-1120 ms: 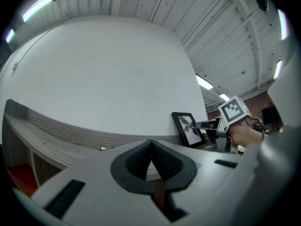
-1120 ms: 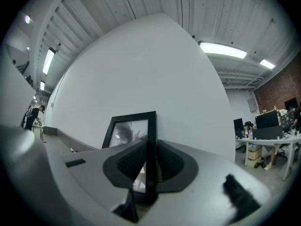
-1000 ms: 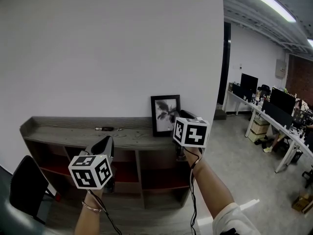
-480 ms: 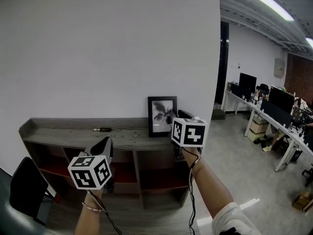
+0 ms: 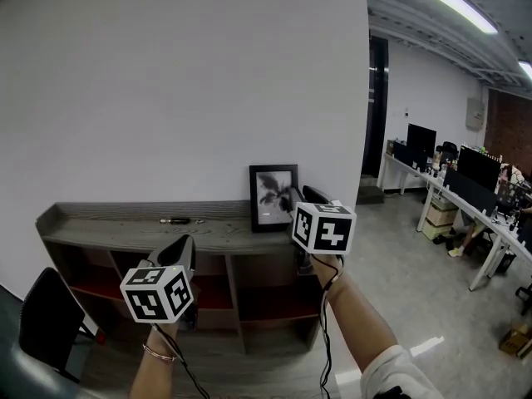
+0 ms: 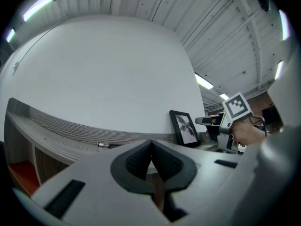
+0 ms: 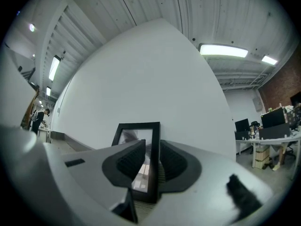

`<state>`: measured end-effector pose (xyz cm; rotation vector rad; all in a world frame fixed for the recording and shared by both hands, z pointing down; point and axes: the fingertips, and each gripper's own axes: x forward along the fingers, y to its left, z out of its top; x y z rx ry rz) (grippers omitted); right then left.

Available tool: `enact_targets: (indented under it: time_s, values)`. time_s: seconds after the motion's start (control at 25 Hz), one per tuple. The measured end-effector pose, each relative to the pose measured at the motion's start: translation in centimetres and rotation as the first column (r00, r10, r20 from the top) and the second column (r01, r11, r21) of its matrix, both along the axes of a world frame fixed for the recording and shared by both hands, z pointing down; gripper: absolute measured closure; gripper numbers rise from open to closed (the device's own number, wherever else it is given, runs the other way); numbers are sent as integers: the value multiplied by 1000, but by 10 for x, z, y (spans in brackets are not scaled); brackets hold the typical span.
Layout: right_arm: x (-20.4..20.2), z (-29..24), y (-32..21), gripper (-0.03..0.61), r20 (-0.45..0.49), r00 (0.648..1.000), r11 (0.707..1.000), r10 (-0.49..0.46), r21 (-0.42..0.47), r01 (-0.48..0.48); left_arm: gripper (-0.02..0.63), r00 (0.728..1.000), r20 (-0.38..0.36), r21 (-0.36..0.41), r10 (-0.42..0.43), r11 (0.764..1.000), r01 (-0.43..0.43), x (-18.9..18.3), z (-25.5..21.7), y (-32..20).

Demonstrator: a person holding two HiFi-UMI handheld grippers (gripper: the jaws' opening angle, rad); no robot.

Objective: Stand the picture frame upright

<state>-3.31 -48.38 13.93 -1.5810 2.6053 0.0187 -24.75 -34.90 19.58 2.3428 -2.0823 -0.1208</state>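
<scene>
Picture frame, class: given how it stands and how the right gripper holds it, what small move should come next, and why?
Probably ease the right gripper open and let go: the picture frame already stands upright on the shelf top by the wall, its right edge between the jaws.

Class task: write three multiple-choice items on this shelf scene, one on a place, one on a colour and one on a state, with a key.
1. Where is the picture frame? A on the floor; B on the shelf top, against the wall; C on a chair.
2. What colour is its border? A white; B red; C black.
3. How are the left gripper jaws? A together, empty; B wide apart; C clamped on a pen.
Key: B, it stands upright near the shelf's right end; C, the border is black in every view; A, they meet with nothing between.
</scene>
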Motion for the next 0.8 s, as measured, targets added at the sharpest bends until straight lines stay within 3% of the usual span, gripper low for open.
enact_targets:
  time_s: [0.24,0.8]
  values:
    - [1,-8,21,492,61,998,999,-30,27,28,601,1000,-6,-3,-3,1000,3,2,4,16]
    - [22,32,72,492,66,998,1000,-22,-11,23,601,999,-36,-65,-29,998,27,5,45,69]
